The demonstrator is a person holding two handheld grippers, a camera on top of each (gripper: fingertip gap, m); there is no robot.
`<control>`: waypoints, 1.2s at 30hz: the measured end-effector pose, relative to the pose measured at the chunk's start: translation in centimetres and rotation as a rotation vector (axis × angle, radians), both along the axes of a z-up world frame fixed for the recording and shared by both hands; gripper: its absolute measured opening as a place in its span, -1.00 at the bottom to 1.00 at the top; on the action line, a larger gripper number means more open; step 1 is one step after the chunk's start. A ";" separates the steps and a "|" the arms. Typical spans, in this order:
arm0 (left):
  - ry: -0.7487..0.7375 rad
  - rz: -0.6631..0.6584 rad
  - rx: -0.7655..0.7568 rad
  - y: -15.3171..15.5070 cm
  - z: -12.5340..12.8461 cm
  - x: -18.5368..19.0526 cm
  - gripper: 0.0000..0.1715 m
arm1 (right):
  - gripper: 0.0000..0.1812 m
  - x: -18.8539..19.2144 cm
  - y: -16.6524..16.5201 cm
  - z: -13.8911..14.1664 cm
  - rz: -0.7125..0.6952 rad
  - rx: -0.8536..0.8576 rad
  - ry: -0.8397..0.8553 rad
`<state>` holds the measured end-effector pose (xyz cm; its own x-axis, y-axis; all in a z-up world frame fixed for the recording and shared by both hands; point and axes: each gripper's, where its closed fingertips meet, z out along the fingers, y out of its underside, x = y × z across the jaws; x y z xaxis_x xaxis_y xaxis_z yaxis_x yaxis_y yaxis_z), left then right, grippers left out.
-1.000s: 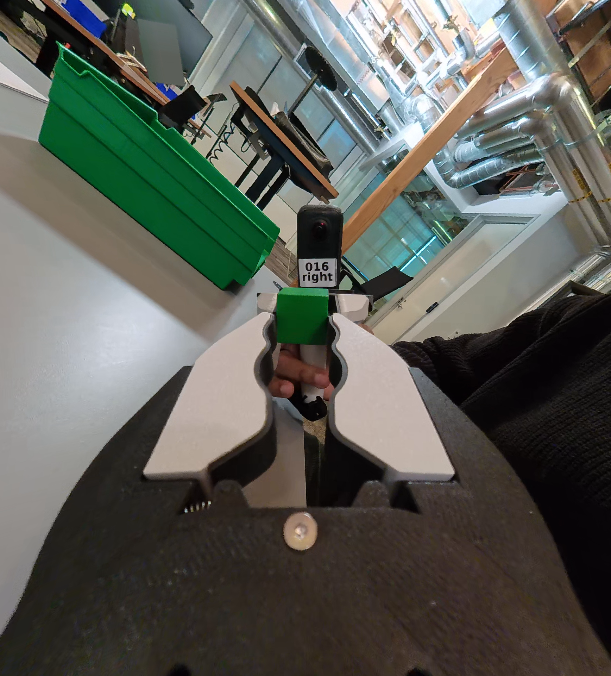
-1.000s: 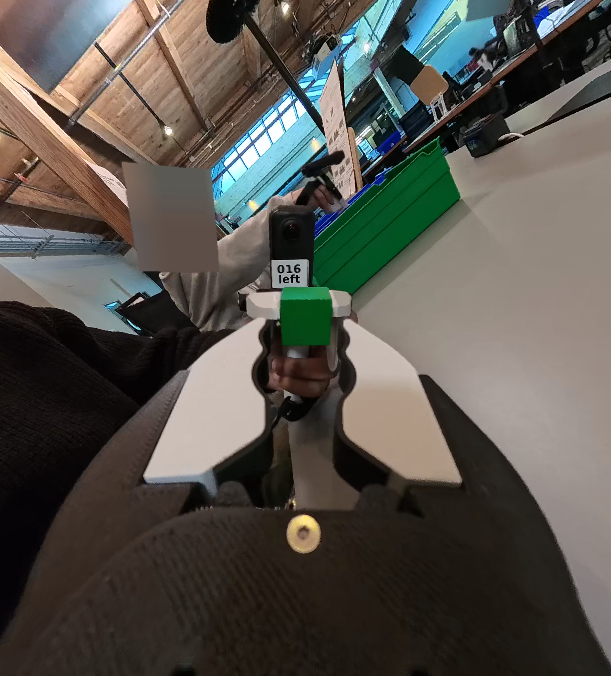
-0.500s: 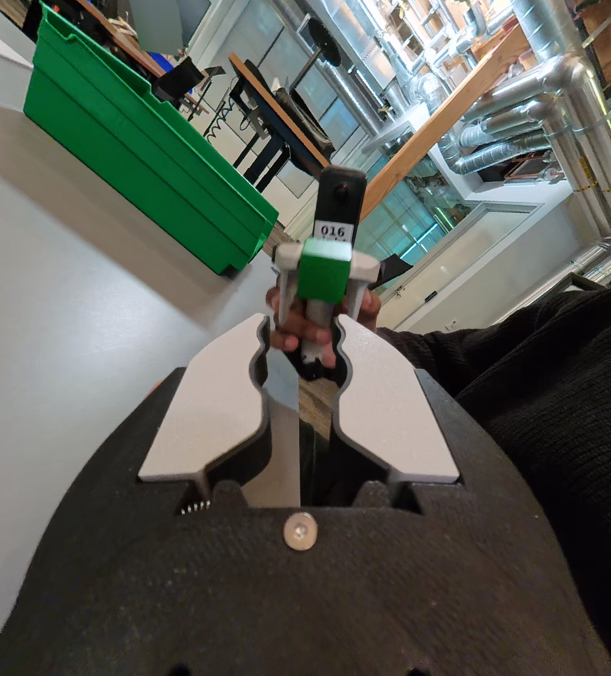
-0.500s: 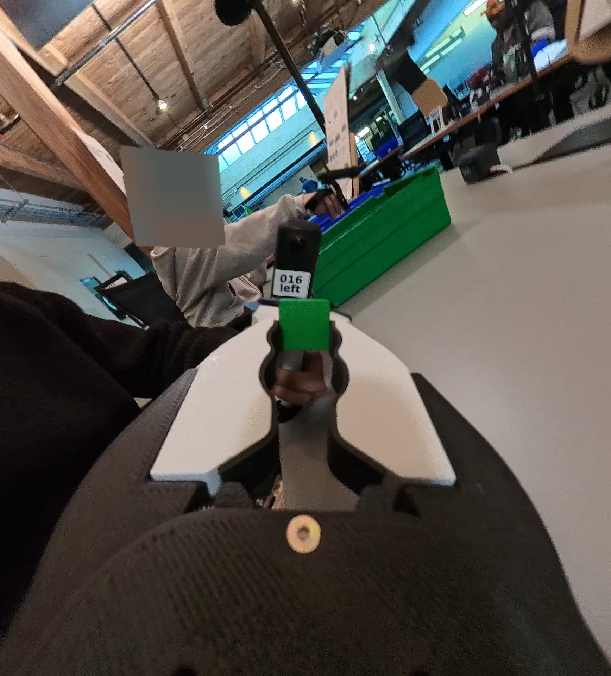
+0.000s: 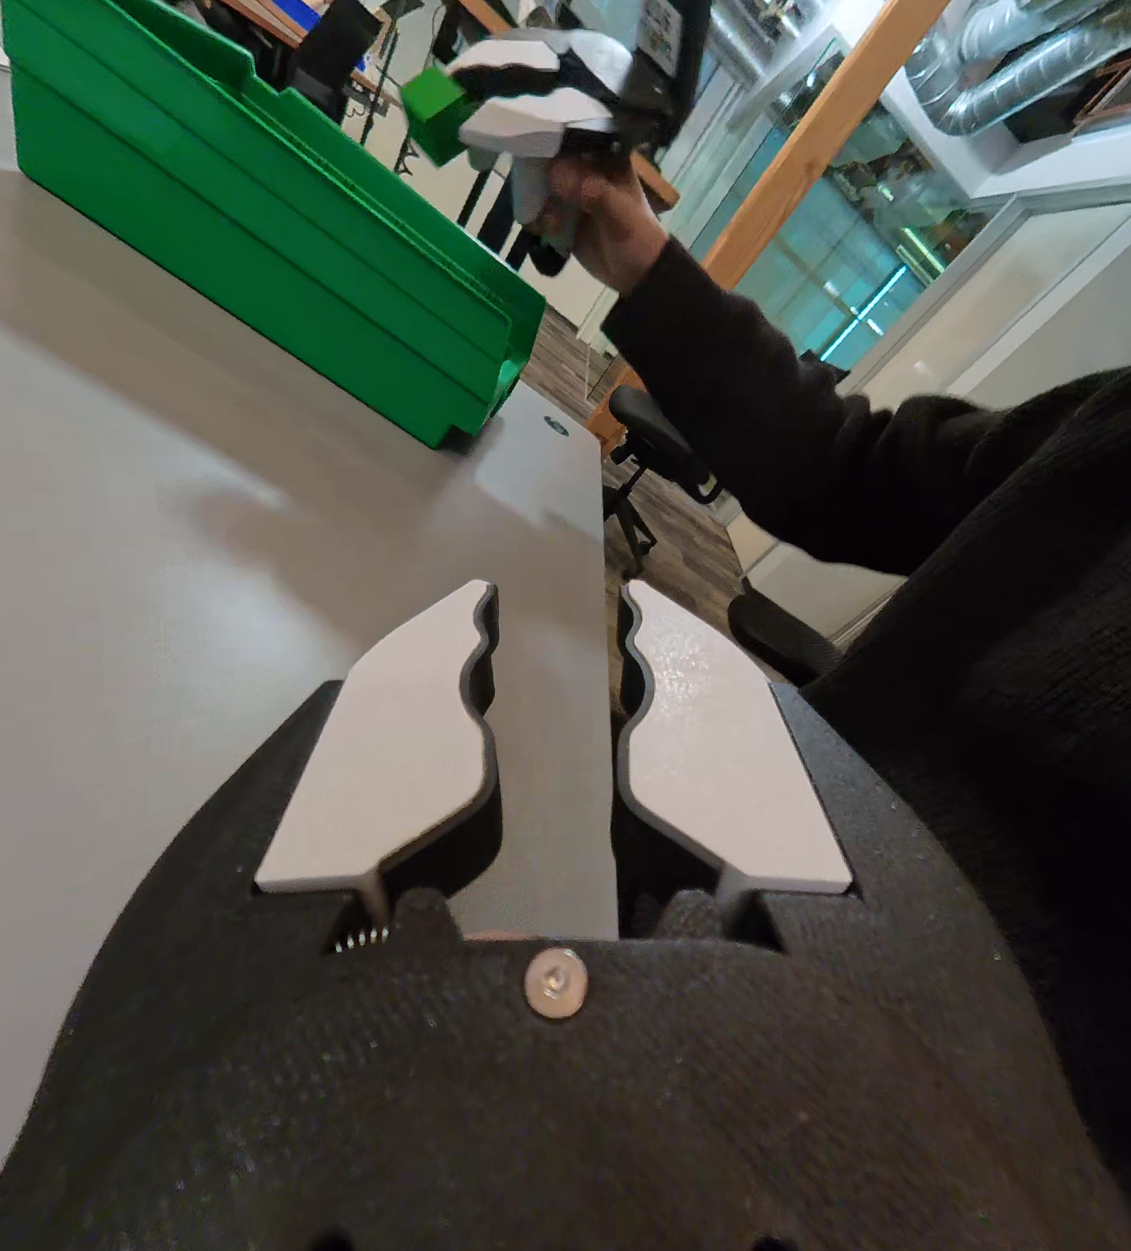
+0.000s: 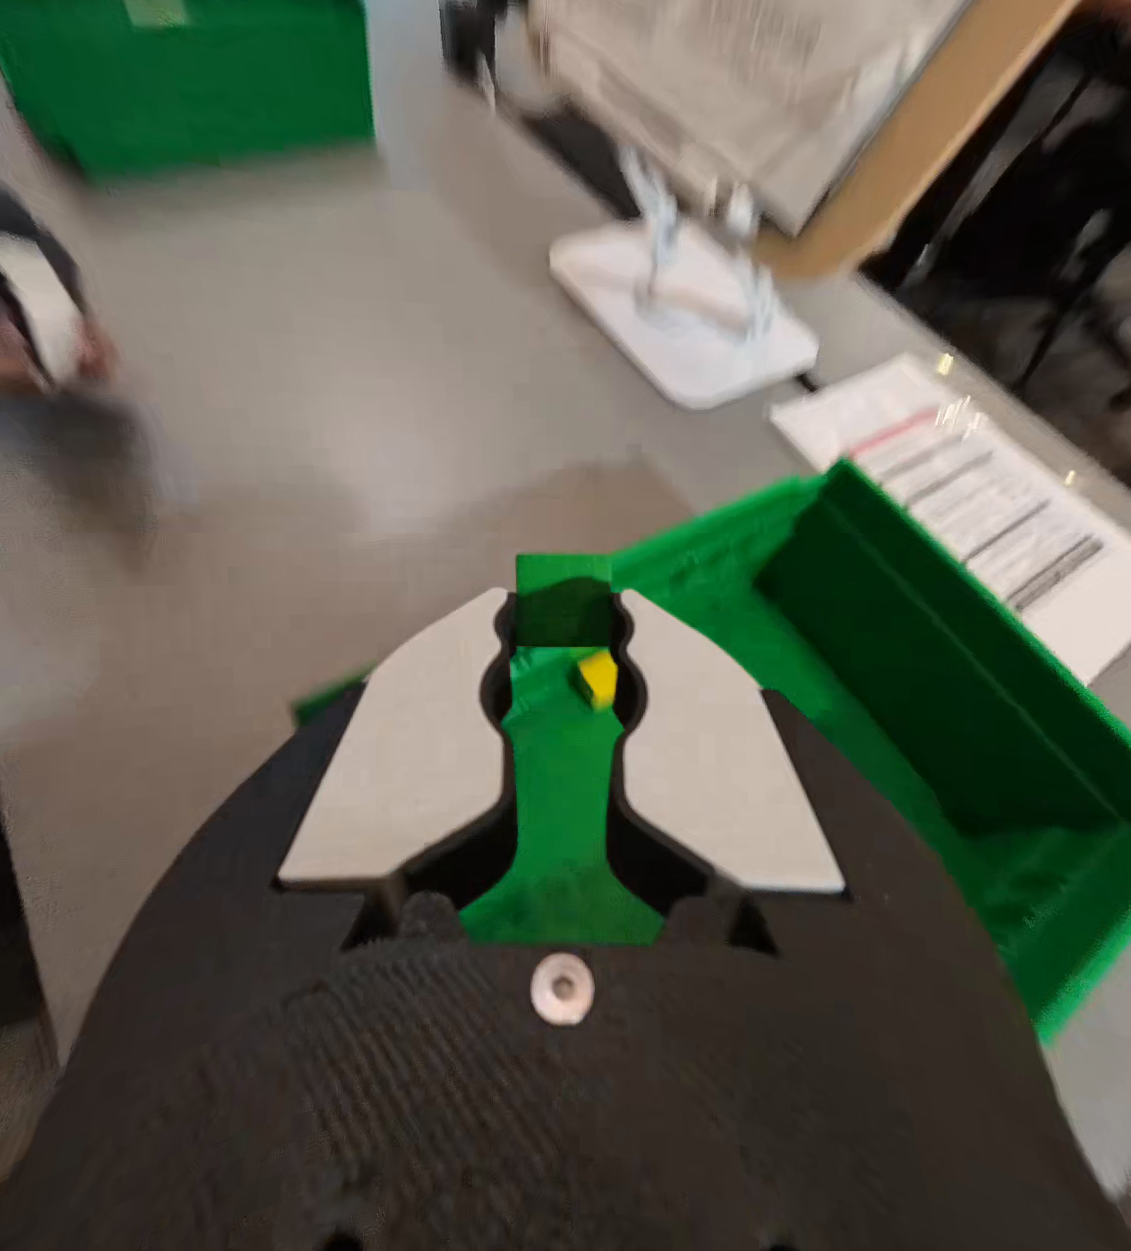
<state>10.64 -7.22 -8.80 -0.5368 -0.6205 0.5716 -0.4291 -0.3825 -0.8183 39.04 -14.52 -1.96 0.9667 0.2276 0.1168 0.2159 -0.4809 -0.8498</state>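
Note:
My right gripper (image 6: 563,596) is shut on a green cube (image 6: 563,575) and holds it above the inside of a green bin (image 6: 955,677). A small yellow block (image 6: 596,680) lies on the bin floor just beneath. This view is blurred. In the left wrist view the right gripper (image 5: 481,95) with the cube (image 5: 434,122) hangs high over the near end of the green bin (image 5: 244,203). My left gripper (image 5: 556,596) is open and empty, low over the grey table (image 5: 143,609) near its edge.
A white stand base (image 6: 684,325) and a printed sheet (image 6: 989,487) lie on the table beyond the bin. Another green bin (image 6: 177,81) stands farther off. A black office chair (image 5: 651,433) is past the table edge. My black sleeve (image 5: 820,460) crosses the right side.
Both grippers met at the green cube a second ago. The left has let go and dropped back. The right has swung away with the cube and now points down over the bin.

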 end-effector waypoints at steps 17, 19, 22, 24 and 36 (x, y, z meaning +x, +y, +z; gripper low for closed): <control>0.082 0.013 -0.325 0.1 -0.4 1.6 -0.67 | -0.70 4.9 0.7 -12.8 0.366 -0.649 -0.333; 0.115 -0.032 -0.374 -0.3 -0.4 1.5 -0.65 | -0.70 5.0 0.7 -13.0 0.384 -0.668 -0.318; 0.122 -0.043 -0.386 -0.3 -0.5 1.5 -0.65 | -0.70 5.0 0.8 -13.5 0.405 -0.689 -0.328; 0.116 -0.037 -0.388 -0.2 -0.4 1.5 -0.65 | -0.70 4.9 0.7 -13.9 0.417 -0.706 -0.323; 0.127 -0.038 -0.394 -0.2 -0.5 1.6 -0.65 | -0.71 5.4 0.9 -13.9 0.421 -0.687 -0.309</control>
<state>12.27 -7.43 -9.34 -0.4649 -0.3217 0.8248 -0.5376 -0.6377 -0.5517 44.45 -13.66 -15.89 0.7338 0.6762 0.0656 0.6648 -0.6949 -0.2740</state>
